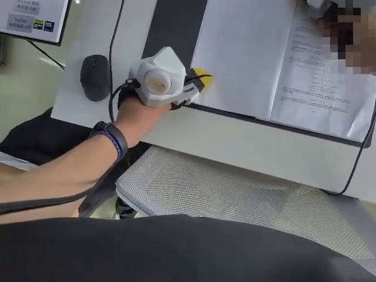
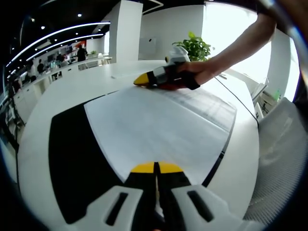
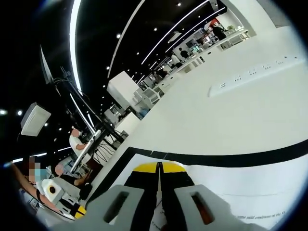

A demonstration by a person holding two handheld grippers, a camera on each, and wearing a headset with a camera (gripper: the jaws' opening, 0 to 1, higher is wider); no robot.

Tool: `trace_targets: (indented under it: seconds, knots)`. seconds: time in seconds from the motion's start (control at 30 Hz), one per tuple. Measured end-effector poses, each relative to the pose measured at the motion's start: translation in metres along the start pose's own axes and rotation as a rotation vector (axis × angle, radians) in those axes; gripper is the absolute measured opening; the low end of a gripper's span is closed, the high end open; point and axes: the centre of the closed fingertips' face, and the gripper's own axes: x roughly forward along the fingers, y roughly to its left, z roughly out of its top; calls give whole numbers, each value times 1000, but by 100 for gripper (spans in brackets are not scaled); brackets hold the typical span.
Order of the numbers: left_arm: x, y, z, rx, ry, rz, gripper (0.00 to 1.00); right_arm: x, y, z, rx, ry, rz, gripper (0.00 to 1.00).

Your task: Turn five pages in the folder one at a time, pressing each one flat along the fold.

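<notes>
We saw our left gripper [image 1: 200, 76], jaws pressed together on nothing, its yellow tips at the near-left corner of the blank page [image 1: 241, 53] in the open folder [image 1: 176, 23]. Farther right, the right gripper [image 2: 143, 79], equally closed and empty, lay on the folder's printed page [image 1: 323, 88].

A white worktop [image 1: 235, 144] carries an open folder [image 1: 247, 53] lying flat. Its black cover shows as a dark band left of the pages and a thin edge along their near side. The left page is blank white; the right page has printed text. A dark grey computer mouse [image 1: 96, 76] sits on the worktop left of the folder. A black cable [image 1: 113, 35] runs across the surface between them.
</notes>
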Motion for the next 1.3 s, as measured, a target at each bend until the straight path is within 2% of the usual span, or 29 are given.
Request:
trace_targets:
  seconds: [0.17, 0.33, 0.37, 0.5, 0.57, 0.7, 0.87, 1.03, 1.17, 1.3]
  knots:
    - [1, 1, -1, -2, -1, -3, 0, -2, 1, 1, 12, -5, -1, 0]
    - [1, 1, -1, -8, -4, -6, 0, -15, 13, -13, 9, 10, 31, 0]
    - [1, 2, -1, -11, -5, -6, 0, -19, 21, -21, 3, 35, 61, 0]
    - [1, 2, -1, -13, -6, -7, 0, -32, 31, -36, -27, 75, 97, 0]
    - [1, 2, -2, -11, -5, -8, 0, -41, 41, -47, -41, 94, 121, 0]
    - [1, 1, -1, -11, -4, -10, 0, -59, 52, -64, -44, 121, 160, 0]
    - [0, 1, -1, -12, -6, -9, 0, -83, 76, -93, -58, 168, 203, 0]
    - [0, 0, -1, -17, -11, -11, 0, -105, 103, -121, -41, 191, 230, 0]
    - [0, 0, -1, -16, -12, -12, 0, -120, 124, -145, -55, 248, 277, 0]
    - [-1, -1, 0, -17, -15, -12, 0, -131, 142, -160, -56, 264, 289, 0]
